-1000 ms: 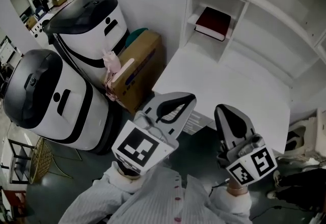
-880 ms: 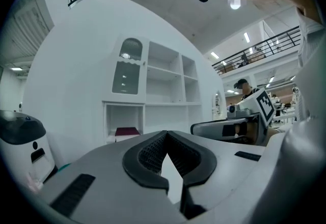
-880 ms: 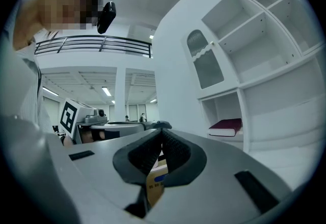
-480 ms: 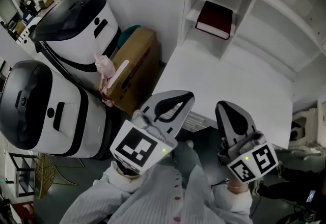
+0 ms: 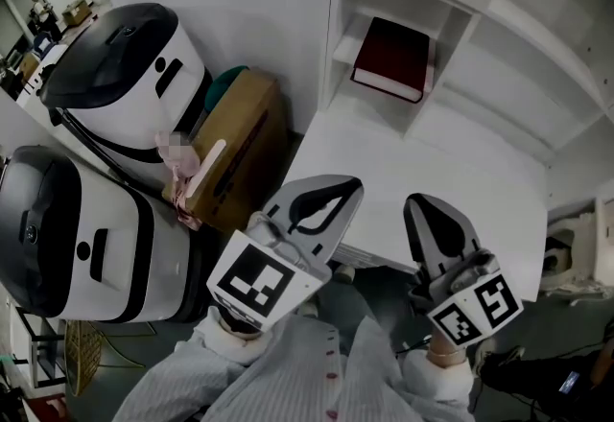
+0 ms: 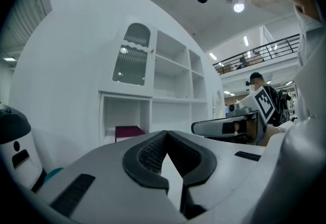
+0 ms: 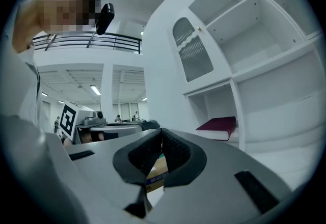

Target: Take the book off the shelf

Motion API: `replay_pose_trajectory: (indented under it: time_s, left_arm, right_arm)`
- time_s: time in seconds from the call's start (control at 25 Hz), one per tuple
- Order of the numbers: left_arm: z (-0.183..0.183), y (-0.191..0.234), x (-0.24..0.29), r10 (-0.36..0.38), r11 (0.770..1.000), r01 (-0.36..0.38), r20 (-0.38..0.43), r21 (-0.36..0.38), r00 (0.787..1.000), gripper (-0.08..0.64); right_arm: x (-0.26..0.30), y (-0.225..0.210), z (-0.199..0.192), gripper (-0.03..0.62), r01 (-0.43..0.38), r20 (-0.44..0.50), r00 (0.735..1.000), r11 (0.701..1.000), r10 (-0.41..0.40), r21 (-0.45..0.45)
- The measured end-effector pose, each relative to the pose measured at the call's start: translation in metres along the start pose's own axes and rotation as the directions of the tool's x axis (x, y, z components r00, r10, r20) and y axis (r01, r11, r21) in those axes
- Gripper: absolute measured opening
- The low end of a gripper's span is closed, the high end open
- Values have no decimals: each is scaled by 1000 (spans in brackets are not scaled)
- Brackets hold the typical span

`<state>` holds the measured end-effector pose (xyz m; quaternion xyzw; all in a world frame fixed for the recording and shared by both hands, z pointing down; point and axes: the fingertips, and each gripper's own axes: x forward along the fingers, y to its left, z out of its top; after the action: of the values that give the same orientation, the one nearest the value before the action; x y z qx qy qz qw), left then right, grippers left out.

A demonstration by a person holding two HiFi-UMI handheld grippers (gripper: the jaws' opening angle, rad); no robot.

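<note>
Two grippers were held side by side at the near edge of a white bench [image 5: 451,171]. Both pointed level toward the shelf [image 5: 499,36] standing along the bench's far edge.

The L gripper [image 5: 338,197] was fully closed & empty. In the L gripper view its ribbed pads met at the tip w/ nothing btwn them. The R gripper [image 5: 427,219] was the same: jaws pressed together, nothing held. In the R gripper view only a slice of a cardboard box [image 7: 155,174] showed through the slot below the closed tips. Each gripper appeared in the other's view, lying parallel & close but not touching.

The book [image 5: 391,56], dark red, lay flat on a board in the shelf's bottom L compartment, at the bench's far L corner. Its white page edges faced the bench. Both grippers were well apart from it, w/ most of the bare benchtop btwn them & the book.

The rest of the shelf's open compartments looked bare. A slatted door [image 6: 131,60] closed the one above the book.

Off the bench's L edge the box stood against the wall, w/ a teal item [image 5: 227,78] just behind it. Beside the box stood a white machine [image 5: 125,75] w/ a black lid, and a second machine [image 5: 67,238] like it stood nearer the person. The person's pale sleeves [image 5: 288,367] filled the bottom of the head view, behind the grippers' marker cubes.
</note>
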<state>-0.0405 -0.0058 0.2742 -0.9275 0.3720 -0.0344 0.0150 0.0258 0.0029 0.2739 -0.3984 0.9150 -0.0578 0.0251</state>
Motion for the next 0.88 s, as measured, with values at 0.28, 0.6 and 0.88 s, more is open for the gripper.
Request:
replay_pose_trajectory:
  time_s: [0.28, 0.6, 0.88]
  left_arm:
    - [11, 33, 57, 19, 1000, -19, -9, 18, 1000, 11]
    - [24, 57, 104, 73, 995, -72, -21, 69, 997, 11]
    - [19, 68, 127, 107, 989, -100, -61, 111, 992, 11]
  right_arm:
    - [34, -55, 20, 14, -8, -2, 1000, 1000, 8, -16]
    - [59, -107, 40, 14, -33, -5, 999, 997, 33, -66]
    - [72, -131, 37, 15, -45, -32, 999, 993, 42, -109]
